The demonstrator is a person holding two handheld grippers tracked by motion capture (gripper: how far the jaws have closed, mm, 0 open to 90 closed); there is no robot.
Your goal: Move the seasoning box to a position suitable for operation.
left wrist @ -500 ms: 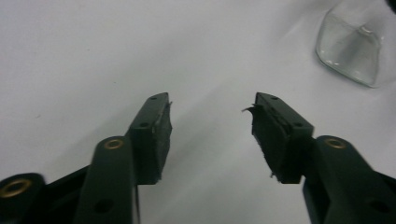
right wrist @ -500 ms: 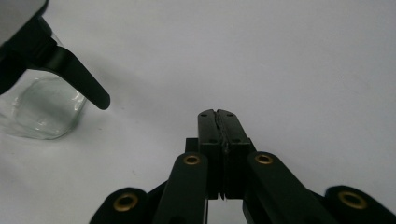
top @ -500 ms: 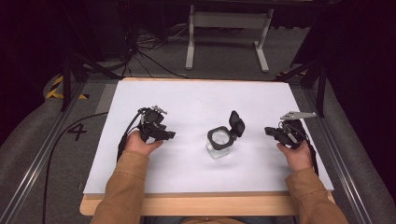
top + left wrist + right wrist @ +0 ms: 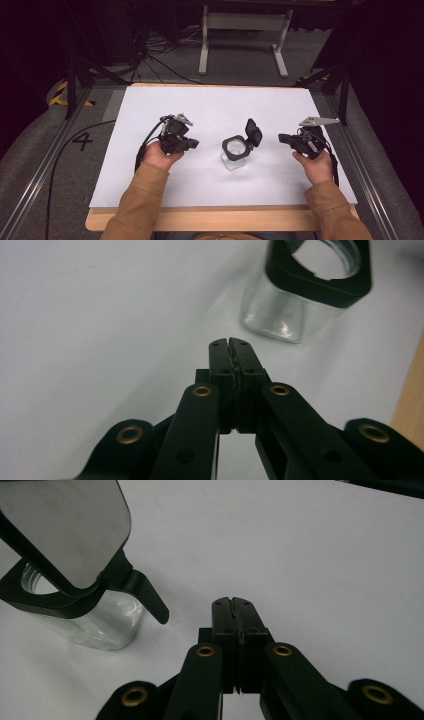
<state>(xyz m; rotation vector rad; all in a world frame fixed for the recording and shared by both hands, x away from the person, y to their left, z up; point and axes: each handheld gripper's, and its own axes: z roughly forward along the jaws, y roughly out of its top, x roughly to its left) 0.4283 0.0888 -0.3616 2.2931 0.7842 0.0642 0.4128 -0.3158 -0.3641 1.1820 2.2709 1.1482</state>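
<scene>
Glass jar [image 4: 234, 155] stands empty, black lid [image 4: 253, 133] flipped open.

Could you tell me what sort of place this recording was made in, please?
Probably a lab or studio recording station: a white-covered table between rails, dark curtains around, cables across a grey floor, and a numbered floor marking.

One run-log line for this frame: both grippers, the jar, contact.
left gripper: shut, empty | right gripper: shut, empty | glass jar: upright between them, lid flipped open | contact: none
</scene>
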